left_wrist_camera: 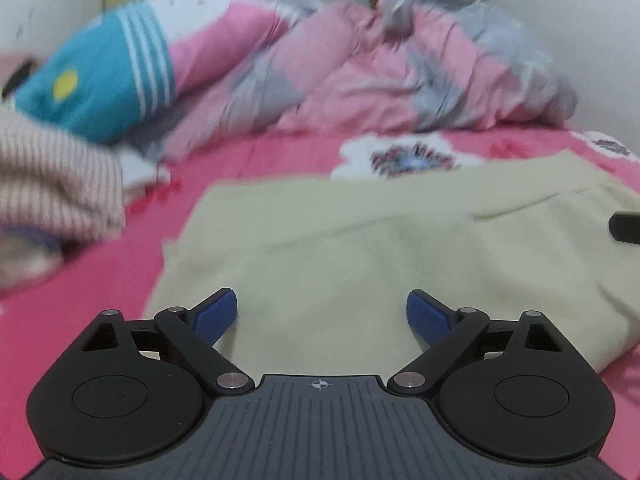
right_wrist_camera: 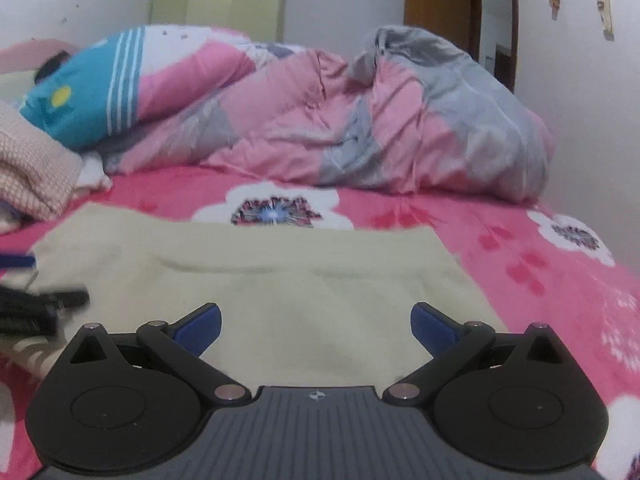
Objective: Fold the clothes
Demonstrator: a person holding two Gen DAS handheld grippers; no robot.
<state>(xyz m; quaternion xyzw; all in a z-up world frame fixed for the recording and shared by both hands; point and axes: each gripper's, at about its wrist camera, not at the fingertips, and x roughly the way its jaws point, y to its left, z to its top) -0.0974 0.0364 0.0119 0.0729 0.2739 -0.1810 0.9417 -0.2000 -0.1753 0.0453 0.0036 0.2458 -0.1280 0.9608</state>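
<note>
Both tongs, left gripper (left_wrist_camera: 322,312) and right gripper (right_wrist_camera: 316,326), were wide open and empty over the folded cream cloth (left_wrist_camera: 360,240), while striped clothes (left_wrist_camera: 52,180) at left looked unfolded.

a pale cream garment (left_wrist_camera: 360,240) (right_wrist_camera: 280,280) is lying flat, already folded into a rough rectangle with one layer's edge creasing across it, and is resting on the pink flowered bedsheet (right_wrist_camera: 520,248).
</note>
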